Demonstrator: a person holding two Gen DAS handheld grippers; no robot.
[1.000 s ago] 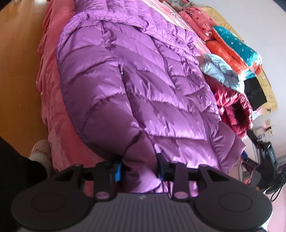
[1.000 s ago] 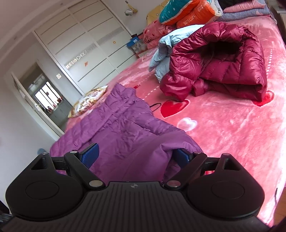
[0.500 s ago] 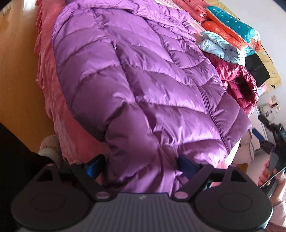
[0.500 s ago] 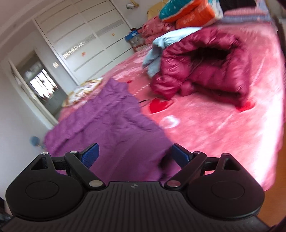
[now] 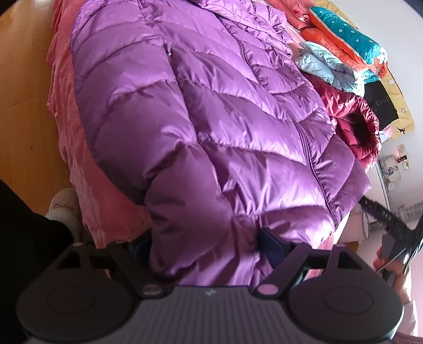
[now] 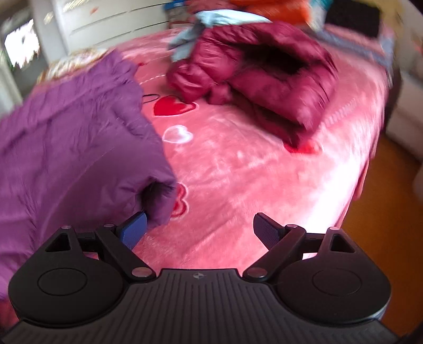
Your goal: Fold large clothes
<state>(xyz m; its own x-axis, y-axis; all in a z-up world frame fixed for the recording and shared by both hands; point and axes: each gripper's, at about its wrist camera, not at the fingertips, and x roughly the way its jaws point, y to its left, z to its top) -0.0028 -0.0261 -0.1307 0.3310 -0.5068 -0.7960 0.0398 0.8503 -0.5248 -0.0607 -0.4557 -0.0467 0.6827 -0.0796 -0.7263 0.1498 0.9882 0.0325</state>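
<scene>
A large purple puffer jacket [image 5: 211,111] lies spread on the pink bed [image 5: 63,87], zipper side up. My left gripper [image 5: 206,246] is open, its jaws wide apart with the jacket's hem bulging between them. In the right wrist view the jacket [image 6: 66,137] lies at the left, its sleeve cuff [image 6: 158,195] just off the left pad. My right gripper [image 6: 199,230] is open and empty above the pink blanket [image 6: 251,172].
A dark red puffer jacket [image 6: 264,71] lies crumpled further back on the bed, also in the left wrist view [image 5: 354,121]. Folded bedding [image 5: 343,42] is stacked at the head. Wooden floor [image 5: 21,79] lies left of the bed. A white cupboard [image 6: 105,18] stands behind.
My left gripper let go of the jacket hem and opened wide. My right gripper swung right off the jacket, so the sleeve cuff now sits at its left pad.
</scene>
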